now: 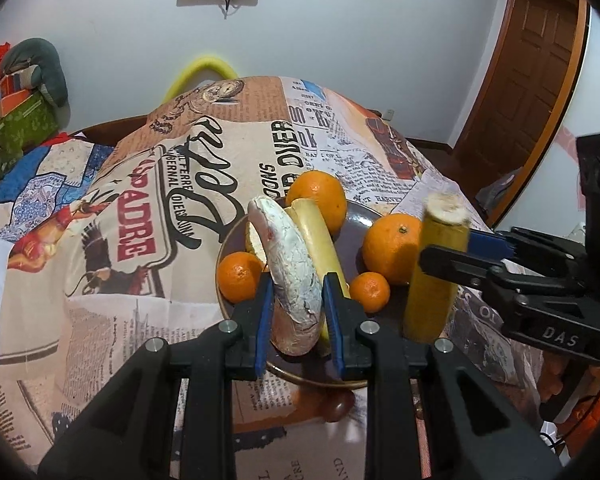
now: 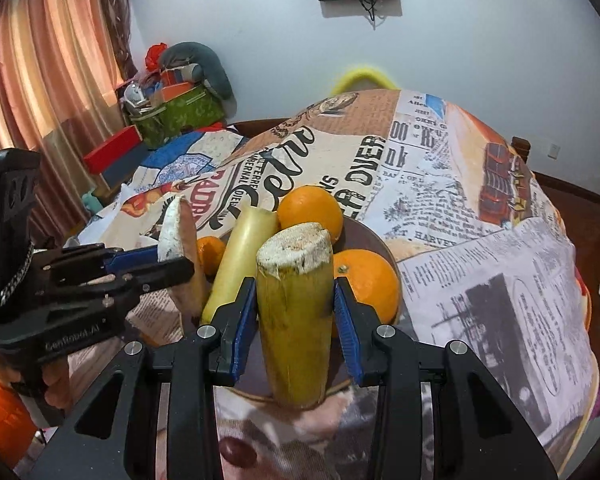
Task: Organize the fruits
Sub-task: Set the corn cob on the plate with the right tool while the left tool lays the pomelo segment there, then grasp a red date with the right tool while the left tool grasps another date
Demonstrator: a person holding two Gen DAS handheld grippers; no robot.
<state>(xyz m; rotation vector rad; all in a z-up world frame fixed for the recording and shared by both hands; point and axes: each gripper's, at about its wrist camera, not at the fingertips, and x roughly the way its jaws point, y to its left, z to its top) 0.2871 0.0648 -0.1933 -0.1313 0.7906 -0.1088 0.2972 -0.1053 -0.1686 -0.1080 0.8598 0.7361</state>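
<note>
A dark brown plate [image 1: 354,214] on the newspaper-print tablecloth holds two large oranges [image 1: 318,200] [image 1: 392,248], two small mandarins [image 1: 240,276] [image 1: 370,291] and a pale yellow stalk piece [image 1: 316,236]. My left gripper [image 1: 299,284] is shut on a curved, white-dusted stalk piece [image 1: 292,260] above the plate's near side. From the right, my right gripper [image 1: 444,248] is shut on an upright yellow stalk piece [image 1: 436,280] beside the plate. The right wrist view shows the same yellow piece [image 2: 296,320] in the right gripper [image 2: 294,286], and the left gripper [image 2: 176,258] with the white piece [image 2: 172,232].
The tablecloth [image 1: 160,200] drapes over the table and falls away on all sides. A green box of clutter [image 2: 180,116] and a red box [image 2: 112,152] stand at the back left by curtains [image 2: 40,80]. A wooden door [image 1: 532,80] is at the right.
</note>
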